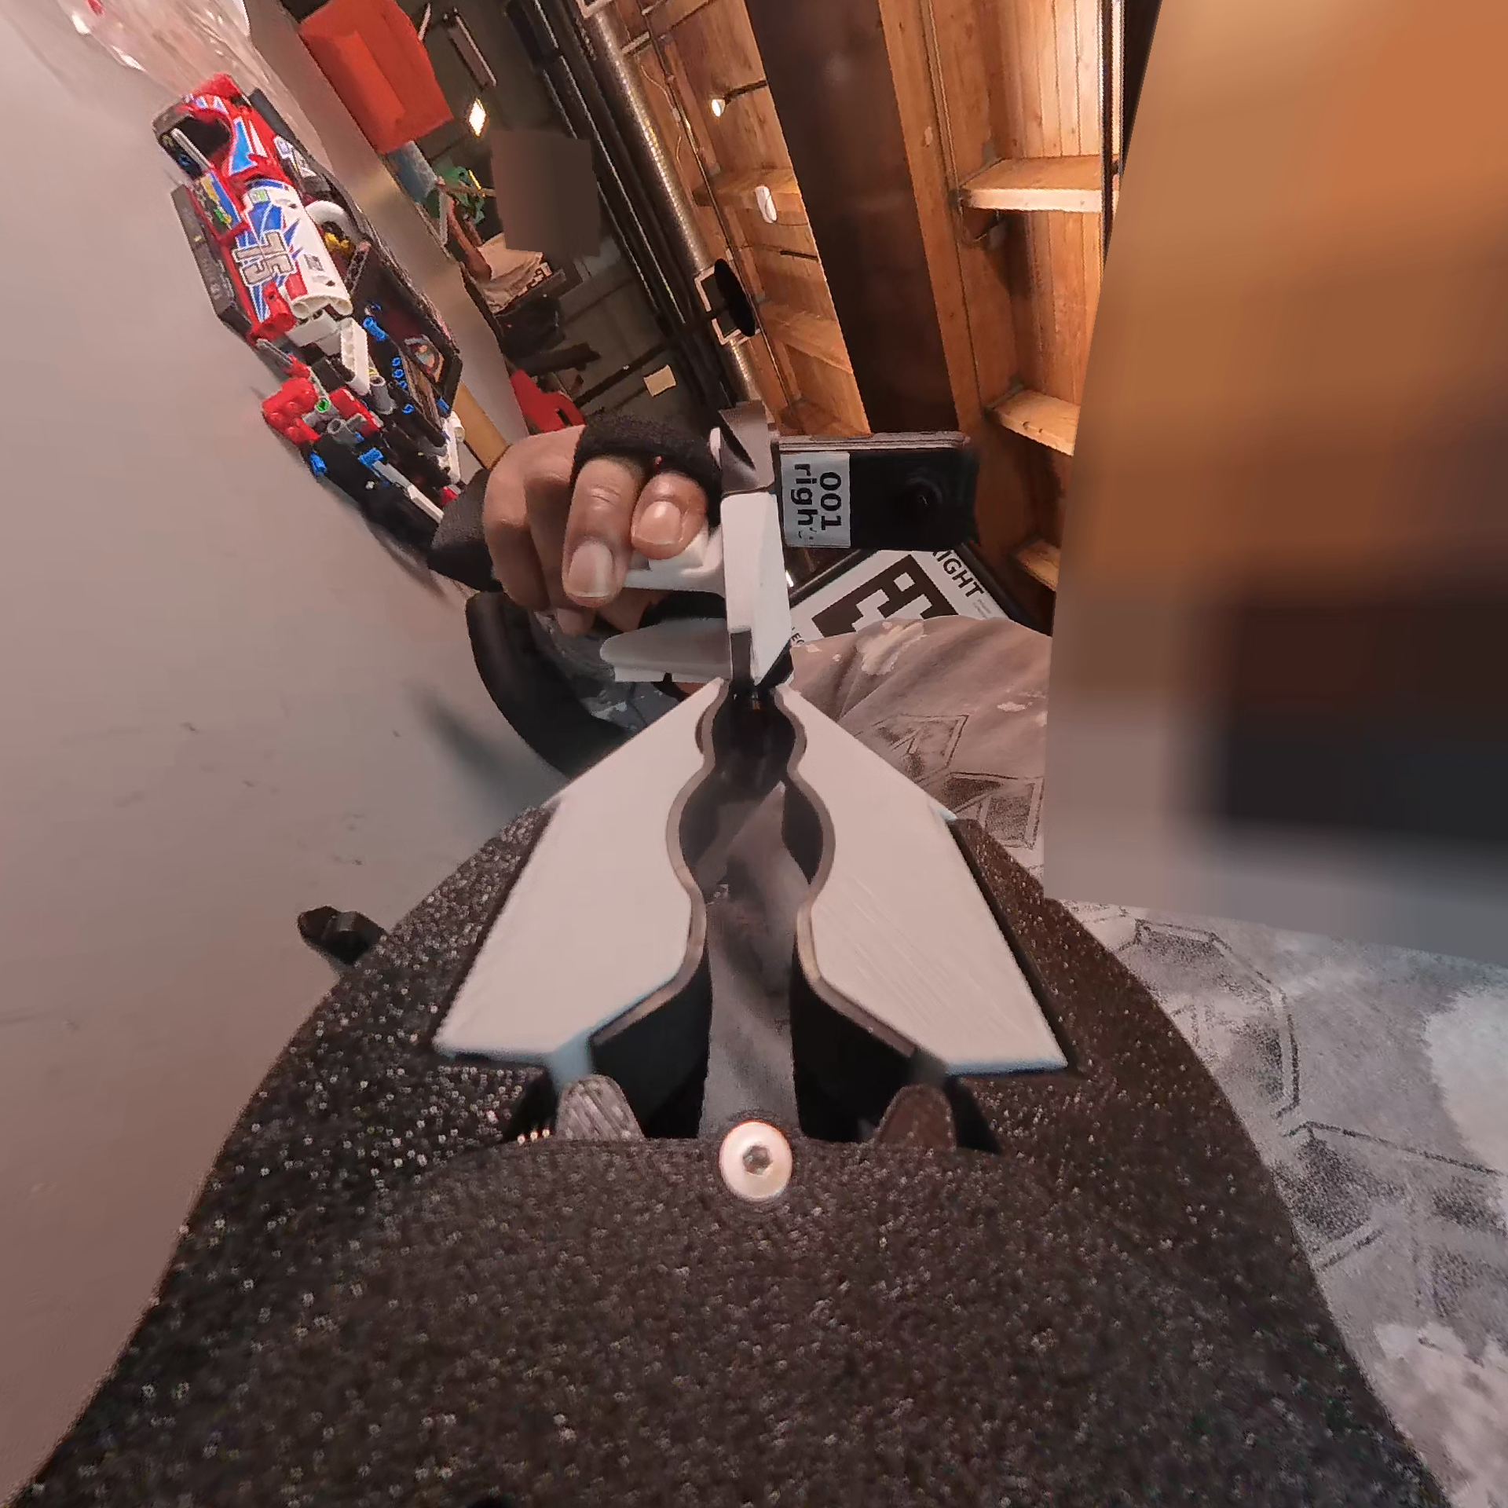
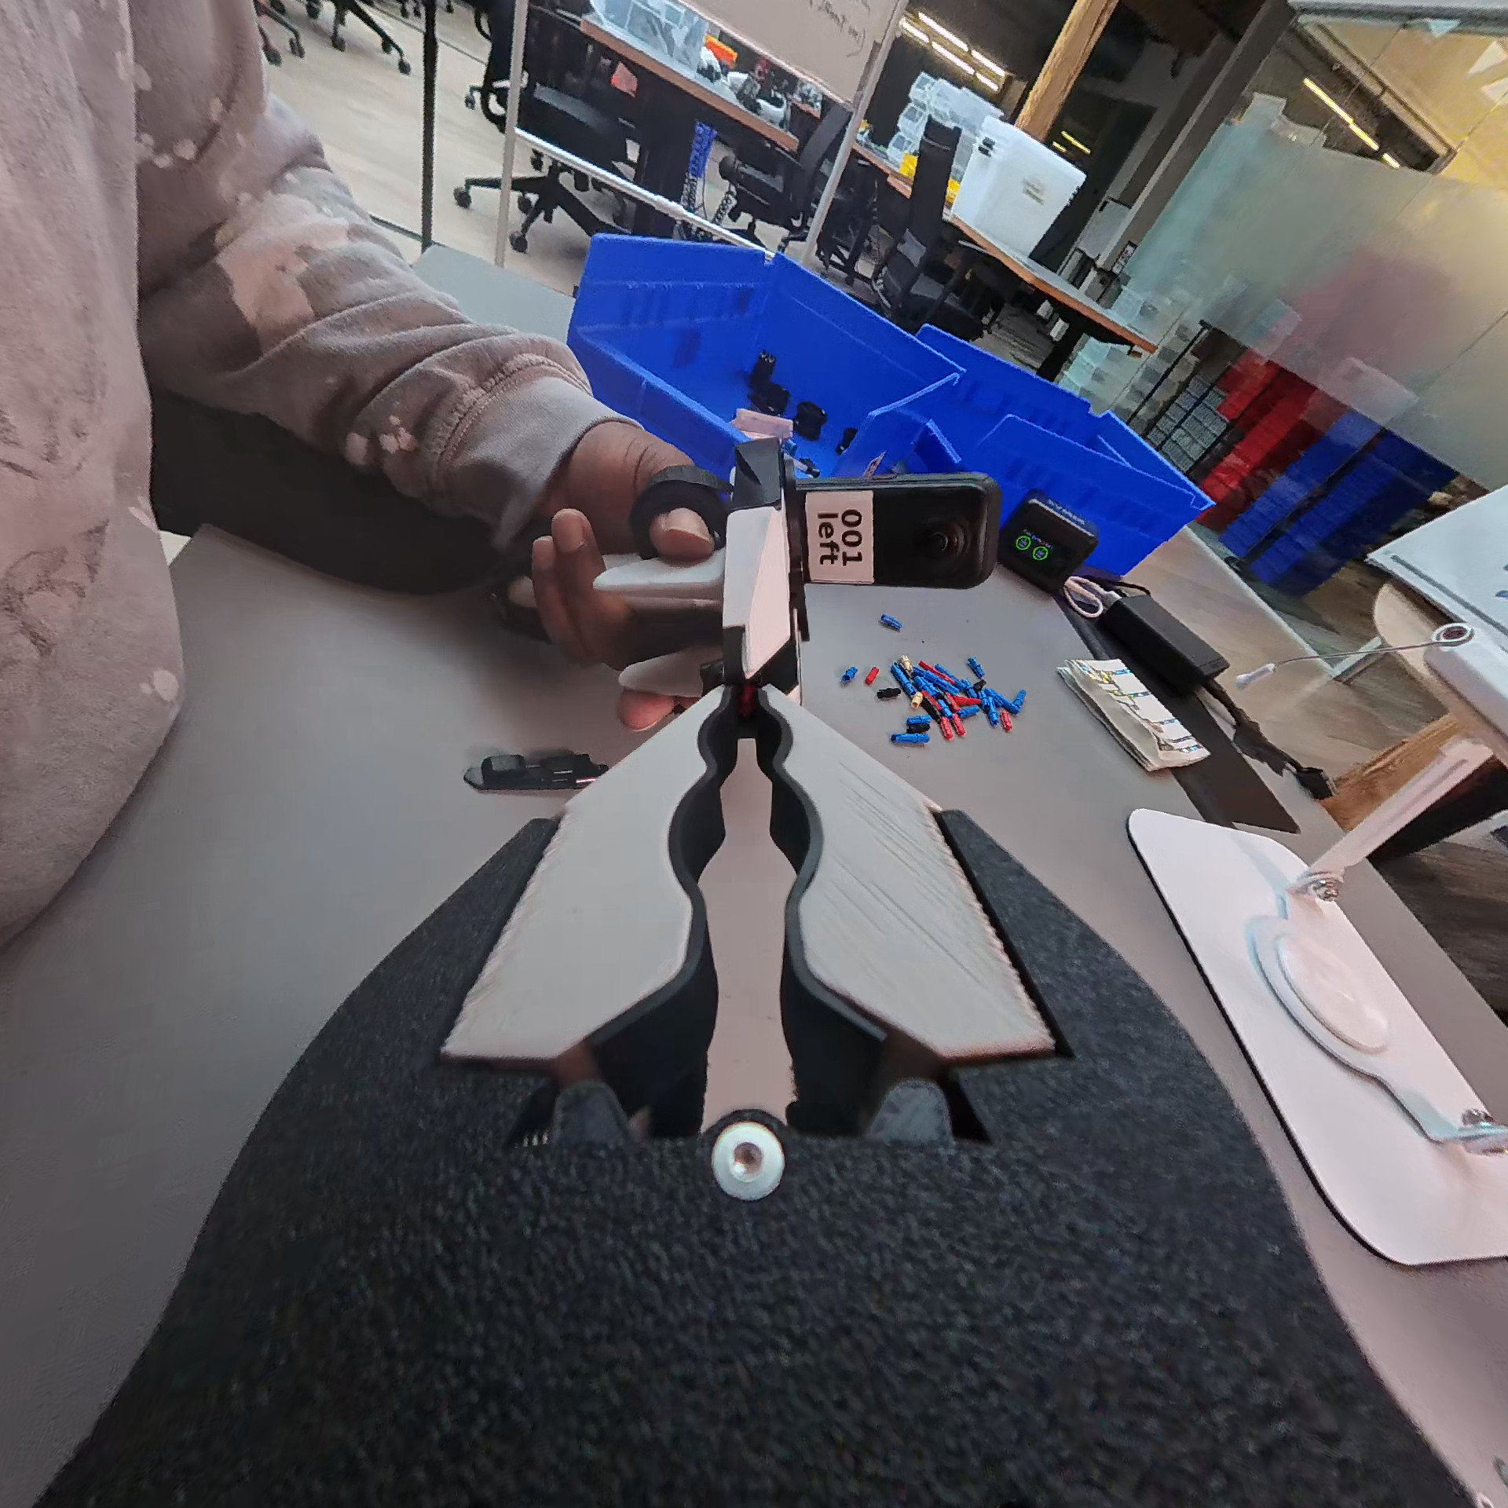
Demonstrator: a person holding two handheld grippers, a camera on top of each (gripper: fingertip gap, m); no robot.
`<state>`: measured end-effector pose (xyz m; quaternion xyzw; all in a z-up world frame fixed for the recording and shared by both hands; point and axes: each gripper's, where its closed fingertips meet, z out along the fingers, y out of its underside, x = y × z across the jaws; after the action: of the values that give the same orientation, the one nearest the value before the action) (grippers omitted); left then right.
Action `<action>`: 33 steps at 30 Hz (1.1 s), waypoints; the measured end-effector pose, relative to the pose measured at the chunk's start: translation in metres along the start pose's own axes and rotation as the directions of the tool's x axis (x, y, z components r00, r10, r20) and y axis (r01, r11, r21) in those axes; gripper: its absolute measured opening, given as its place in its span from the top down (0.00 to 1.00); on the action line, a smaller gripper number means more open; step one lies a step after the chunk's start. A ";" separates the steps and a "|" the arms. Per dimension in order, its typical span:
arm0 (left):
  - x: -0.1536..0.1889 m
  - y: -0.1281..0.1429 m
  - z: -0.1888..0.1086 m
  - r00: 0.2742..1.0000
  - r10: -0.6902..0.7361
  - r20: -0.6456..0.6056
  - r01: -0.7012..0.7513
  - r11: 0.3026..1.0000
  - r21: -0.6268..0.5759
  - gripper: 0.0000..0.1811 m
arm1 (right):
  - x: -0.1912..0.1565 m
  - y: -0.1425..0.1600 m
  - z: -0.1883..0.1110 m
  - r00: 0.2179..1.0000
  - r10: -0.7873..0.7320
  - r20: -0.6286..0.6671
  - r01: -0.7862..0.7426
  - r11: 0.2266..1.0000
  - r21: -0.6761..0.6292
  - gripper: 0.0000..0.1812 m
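Small red peg [image 2: 744,698] pinched in narrow tips of right hand-held gripper [image 2: 744,711], above desk [image 2: 326,816]. Left hand-held gripper [image 1: 747,694] tip-to-tip with it, nearly closed, contents unclear. Loose pegs [image 2: 951,694] scattered near; blue bins [image 2: 775,343] behind.

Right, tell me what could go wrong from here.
1. The small red piece sits only at the very tips of the right hand-held gripper; it may slip out and get lost among the loose pins.
2. The left hand-held gripper meets it tip to tip; a nudge could knock the piece free.
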<state>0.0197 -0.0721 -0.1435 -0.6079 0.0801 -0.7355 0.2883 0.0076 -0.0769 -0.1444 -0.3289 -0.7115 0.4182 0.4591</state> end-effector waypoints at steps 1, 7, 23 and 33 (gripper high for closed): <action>-0.001 0.001 0.000 1.000 -0.002 0.005 0.003 1.000 -0.008 0.98 | -0.001 0.001 0.000 1.000 -0.002 0.005 0.002 1.000 -0.007 0.99; -0.005 0.011 -0.001 0.999 0.009 0.040 -0.006 0.997 -0.076 0.98 | -0.009 0.005 -0.002 0.997 0.037 0.073 -0.036 0.999 -0.025 1.00; -0.016 -0.004 -0.014 0.978 0.148 0.146 -0.142 0.989 -0.051 0.97 | 0.012 0.021 -0.024 0.975 0.220 0.032 -0.220 0.975 0.017 0.99; -0.052 -0.008 -0.041 0.869 0.241 0.432 -0.212 0.970 -0.116 0.97 | 0.020 0.076 -0.008 0.970 0.232 -0.073 -0.243 0.944 -0.221 0.98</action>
<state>-0.0163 -0.0483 -0.1940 -0.7545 0.1067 -0.5359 0.3634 0.0144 -0.0250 -0.2031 -0.4723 -0.6994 0.3782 0.3805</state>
